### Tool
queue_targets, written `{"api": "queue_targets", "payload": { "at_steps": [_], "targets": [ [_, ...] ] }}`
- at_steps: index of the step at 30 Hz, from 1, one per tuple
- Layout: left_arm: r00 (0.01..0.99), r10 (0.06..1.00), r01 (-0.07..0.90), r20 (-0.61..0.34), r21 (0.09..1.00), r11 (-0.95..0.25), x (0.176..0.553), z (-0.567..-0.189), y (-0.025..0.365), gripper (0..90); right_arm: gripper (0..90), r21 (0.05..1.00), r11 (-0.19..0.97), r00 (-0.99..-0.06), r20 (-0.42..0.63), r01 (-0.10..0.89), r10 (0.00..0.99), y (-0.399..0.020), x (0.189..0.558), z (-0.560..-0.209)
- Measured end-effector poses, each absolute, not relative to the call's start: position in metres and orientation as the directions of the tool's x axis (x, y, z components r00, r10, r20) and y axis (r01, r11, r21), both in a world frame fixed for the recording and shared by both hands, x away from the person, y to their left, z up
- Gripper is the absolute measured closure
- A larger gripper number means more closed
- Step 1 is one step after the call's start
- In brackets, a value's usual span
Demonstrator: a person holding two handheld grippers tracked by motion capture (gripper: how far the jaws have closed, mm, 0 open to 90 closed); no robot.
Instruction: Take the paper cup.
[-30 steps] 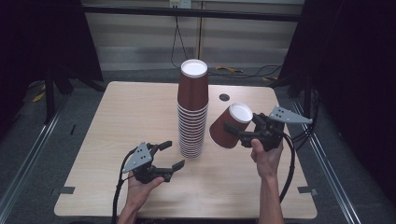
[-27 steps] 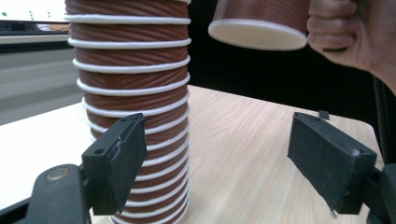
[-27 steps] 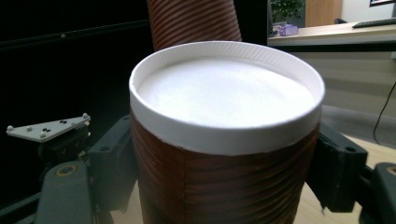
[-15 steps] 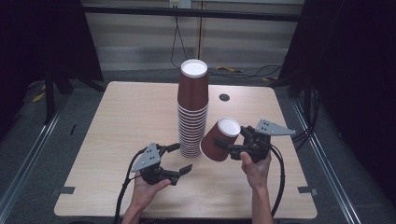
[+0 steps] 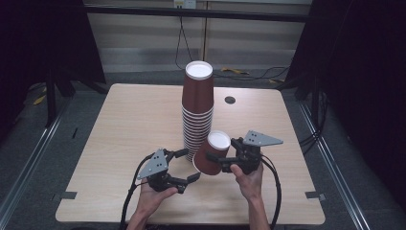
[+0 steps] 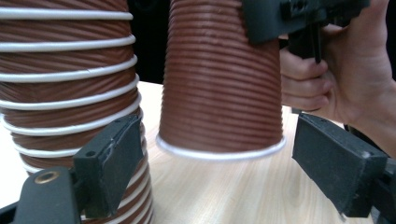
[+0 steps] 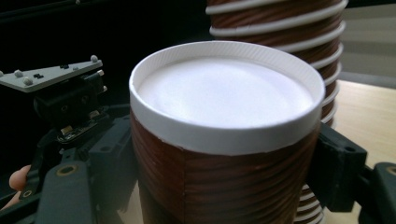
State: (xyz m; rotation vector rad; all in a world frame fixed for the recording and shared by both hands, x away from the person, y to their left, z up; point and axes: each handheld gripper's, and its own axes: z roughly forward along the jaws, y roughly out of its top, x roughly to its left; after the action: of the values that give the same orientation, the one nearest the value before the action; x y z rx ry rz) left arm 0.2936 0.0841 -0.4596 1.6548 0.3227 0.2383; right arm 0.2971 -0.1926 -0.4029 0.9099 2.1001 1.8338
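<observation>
Cup in our right tongs: our right gripper point(image 5: 216, 157) holds one brown cup point(image 5: 210, 153) upside down, jaws pressed on both its sides. It tilts a bit, near the front edge of the table point(image 5: 129, 120), about the middle.
Cup rim: in the left gripper view the rim sits just above the wood; we cannot tell if it touches.
Our left tongs: our left gripper point(image 5: 187, 165) has nothing in it. Its jaws have just been opening and now stand partly apart, low over the front edge.
What is in the way: the tall cup stack point(image 5: 197, 112) stands in the middle of the table, just beside the held cup. One left jaw is right by its bottom rings.
Between the left jaws: we see the held cup straight ahead, but the pads point(image 6: 112, 158) do not press it.
Other things: a small dark hole point(image 5: 230, 100) near the back edge, cables point(image 5: 275, 182) over the front edge.
</observation>
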Motion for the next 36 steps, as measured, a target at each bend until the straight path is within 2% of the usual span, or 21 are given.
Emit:
{"api": "queue_targets", "payload": {
  "at_steps": [18, 23, 36],
  "targets": [
    [0.941, 0.335, 0.095, -0.055, 0.990, -0.103, 0.295, -0.471, 0.070, 15.2, 22.7, 0.938, 0.035, -0.795, 0.271, 0.344, 0.543, -0.180, 0.295, -0.422],
    [0.942, 0.329, 0.101, -0.061, 0.989, -0.105, 0.297, -0.473, 0.068, 10.6, 22.7, 0.938, 0.039, -0.801, 0.271, 0.343, 0.534, -0.175, 0.295, -0.422],
    [0.945, 0.318, 0.114, -0.077, 0.989, -0.099, 0.303, -0.475, 0.063, 7.2, 22.7, 0.938, 0.038, -0.815, 0.279, 0.345, 0.508, -0.166, 0.297, -0.425]
  ]
}}
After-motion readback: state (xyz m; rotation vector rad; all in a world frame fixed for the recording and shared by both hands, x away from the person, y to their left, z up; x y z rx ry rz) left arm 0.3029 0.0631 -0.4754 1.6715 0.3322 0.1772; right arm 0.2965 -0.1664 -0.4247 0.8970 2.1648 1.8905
